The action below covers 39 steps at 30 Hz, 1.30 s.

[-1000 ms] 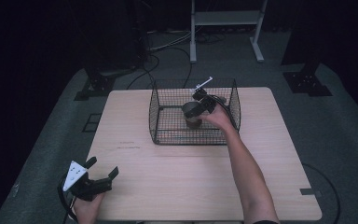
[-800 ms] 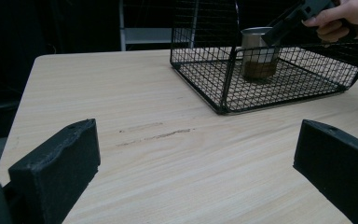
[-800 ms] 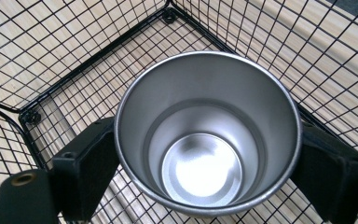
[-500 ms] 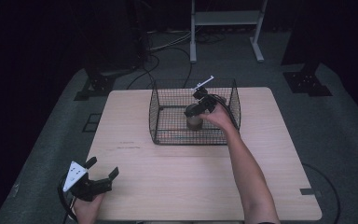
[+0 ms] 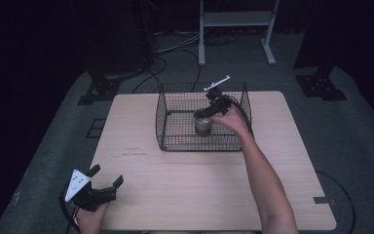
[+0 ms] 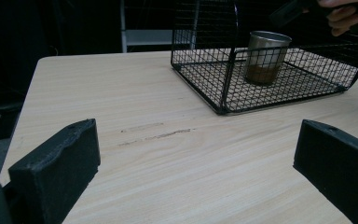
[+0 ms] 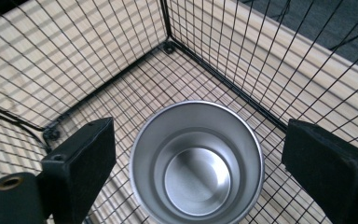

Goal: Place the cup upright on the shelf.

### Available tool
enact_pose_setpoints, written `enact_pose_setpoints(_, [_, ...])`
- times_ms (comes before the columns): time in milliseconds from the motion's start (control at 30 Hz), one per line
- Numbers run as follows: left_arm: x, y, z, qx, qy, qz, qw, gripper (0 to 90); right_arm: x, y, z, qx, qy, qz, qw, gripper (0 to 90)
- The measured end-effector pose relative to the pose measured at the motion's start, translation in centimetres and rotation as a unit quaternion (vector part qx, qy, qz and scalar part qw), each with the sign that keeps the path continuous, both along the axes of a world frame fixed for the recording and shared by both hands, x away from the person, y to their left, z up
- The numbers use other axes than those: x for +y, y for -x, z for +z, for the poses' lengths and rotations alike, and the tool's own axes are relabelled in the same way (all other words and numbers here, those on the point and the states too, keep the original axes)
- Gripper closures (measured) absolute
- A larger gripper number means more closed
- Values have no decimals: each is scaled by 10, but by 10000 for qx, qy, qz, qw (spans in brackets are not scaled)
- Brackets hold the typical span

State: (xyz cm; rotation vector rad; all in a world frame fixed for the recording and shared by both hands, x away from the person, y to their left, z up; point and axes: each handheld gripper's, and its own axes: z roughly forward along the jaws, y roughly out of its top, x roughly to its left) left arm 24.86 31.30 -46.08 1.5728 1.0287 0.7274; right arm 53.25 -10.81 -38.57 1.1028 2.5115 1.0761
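Right claw above the steel cup in the wire basket

The right claw (image 5: 213, 105) hangs wide open over the cup (image 7: 196, 161), which stands upright in the basket (image 5: 175, 124); a jaw could hit the rim and tip it. The left claw (image 5: 106, 181) rests wide on the desk (image 5: 175, 180).

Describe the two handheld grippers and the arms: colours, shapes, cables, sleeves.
Both are black. The left gripper carries a grey three-cornered plate and a black cable looping beneath it. Its fingers are blocky, matte black pads. The right gripper has a similar plate on top and a black cable arching behind. Both forearms are bare, no sleeves.
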Motion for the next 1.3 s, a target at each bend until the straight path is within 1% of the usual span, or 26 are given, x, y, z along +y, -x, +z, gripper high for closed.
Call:
enact_pose_setpoints(100, [-1, -1, -1, 19, -2, -16, 10000, 0, -5, 5, 8, -39, -121, 66, 9999, 91])
enact_pose_setpoints(233, [-1, 0, -1, 1, -6, -7, 10000, 0, -12, 15, 17, -149, -374, 133, 9991, 91])
enact_pose_setpoints(333, [-1, 1, 0, 8, -5, -5, 10000, 0, -18, 23, 23, -185, -574, 213, 9980, 91])
enact_pose_setpoints(400, [-1, 1, 0, 3, 6, -5, 10000, 0, -21, 29, 25, -118, -687, 321, 9971, 90])
enact_pose_setpoints(467, [-2, 1, 0, 0, -10, -11, 10000, 0, -23, 35, 27, -148, -764, 354, 9963, 90])
enact_pose_setpoints(533, [-2, 0, 0, 3, -24, -22, 10000, 0, -26, 41, 29, -142, -858, 446, 9952, 90])
enact_pose_setpoints(600, [-3, 0, -1, 11, -50, -31, 10000, 0, -28, 48, 30, -180, -853, 530, 9948, 90])
enact_pose_setpoints(733, [-3, -1, -1, 10, -49, -35, 10000, 0, -34, 57, 31, -192, -935, 613, 9935, 90])
enact_pose_setpoints(900, [-4, 0, 0, 8, -76, -45, 10000, 0, -43, 68, 33, -211, -991, 640, 9928, 91])
enact_pose_setpoints(1100, [-5, -1, 0, 14, -87, -58, 9999, 0, -54, 82, 37, -341, -1084, 726, 9909, 91])
enact_pose_setpoints(1167, [-6, -1, 0, 9, -89, -61, 9999, 0, -56, 87, 37, -348, -1069, 759, 9908, 91])
enact_pose_setpoints(1233, [-6, -1, 0, 14, -97, -63, 9999, 0, -58, 91, 38, -279, -1042, 821, 9908, 91])
enact_pose_setpoints(1300, [-6, -1, 0, 14, -105, -65, 9999, 0, -60, 95, 38, -354, -1040, 832, 9905, 91])
